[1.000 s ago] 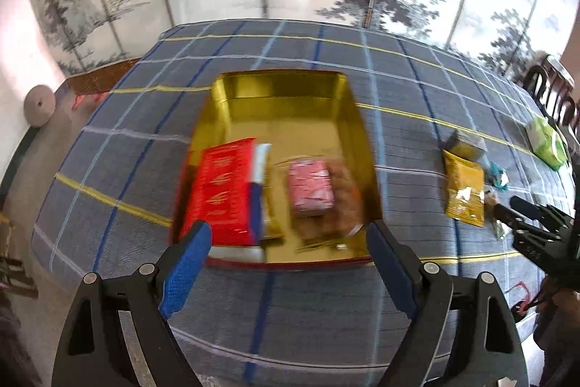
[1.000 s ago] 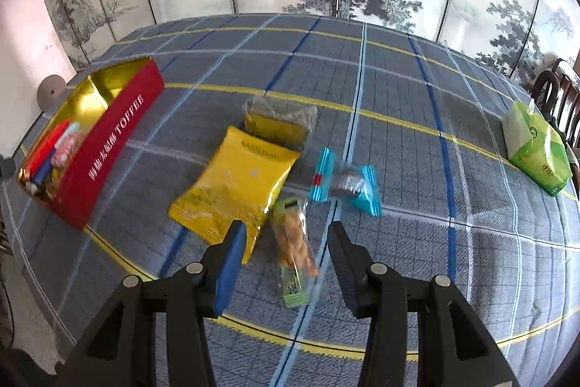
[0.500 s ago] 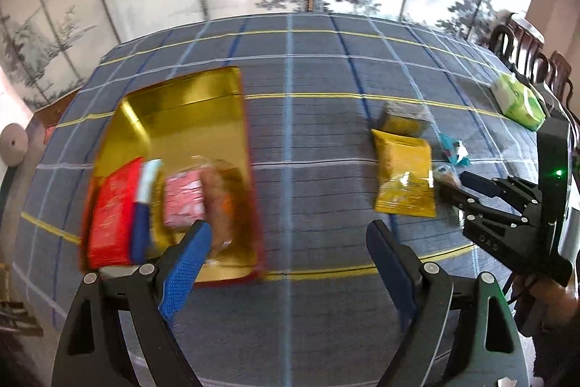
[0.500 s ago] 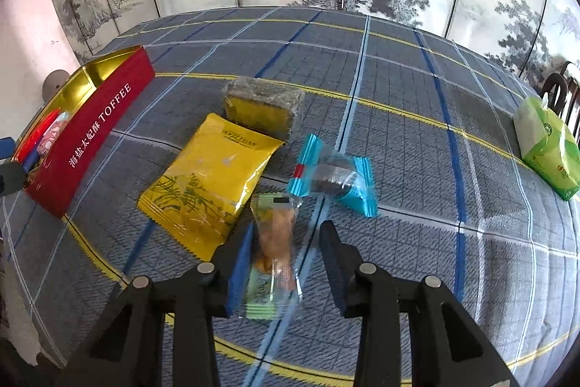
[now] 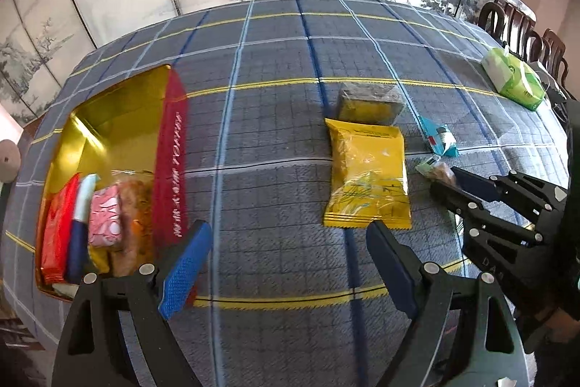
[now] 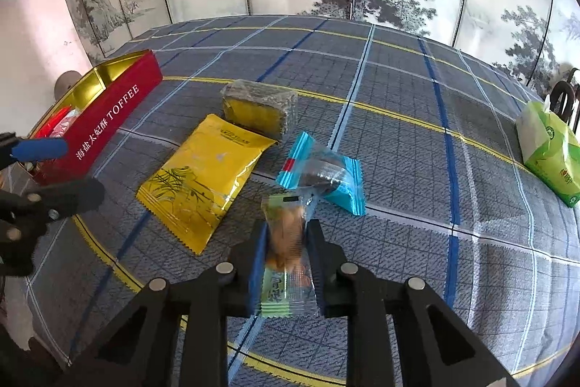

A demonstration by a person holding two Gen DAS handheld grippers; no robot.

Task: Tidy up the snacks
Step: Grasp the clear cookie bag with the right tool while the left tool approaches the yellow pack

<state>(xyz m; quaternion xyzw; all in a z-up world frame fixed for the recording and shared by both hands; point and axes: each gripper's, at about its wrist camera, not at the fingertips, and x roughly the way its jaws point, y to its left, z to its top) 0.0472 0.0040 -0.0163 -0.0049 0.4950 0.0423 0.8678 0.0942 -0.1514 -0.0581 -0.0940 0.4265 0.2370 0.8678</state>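
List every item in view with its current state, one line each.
Red toffee tin: open, partly filled with snacks.
Green-ended snack packet: clamped between the right tool's pads.
Left tool: open, empty, above the cloth.
Yellow packet: flat on the cloth.
Blue candy wrapper: sealed, on the cloth.
Clear-wrapped yellow block: on the cloth.
Green tissue pack: lying at the table's far side.

I count four loose snack packets: one flat yellow foil pouch (image 6: 204, 182), one clear-wrapped yellow block (image 6: 259, 107), one blue-ended clear plastic wrapper (image 6: 322, 175), one green-ended clear plastic packet (image 6: 286, 242). One red rectangular toffee tin (image 6: 108, 118). One green tissue pack (image 6: 551, 151).
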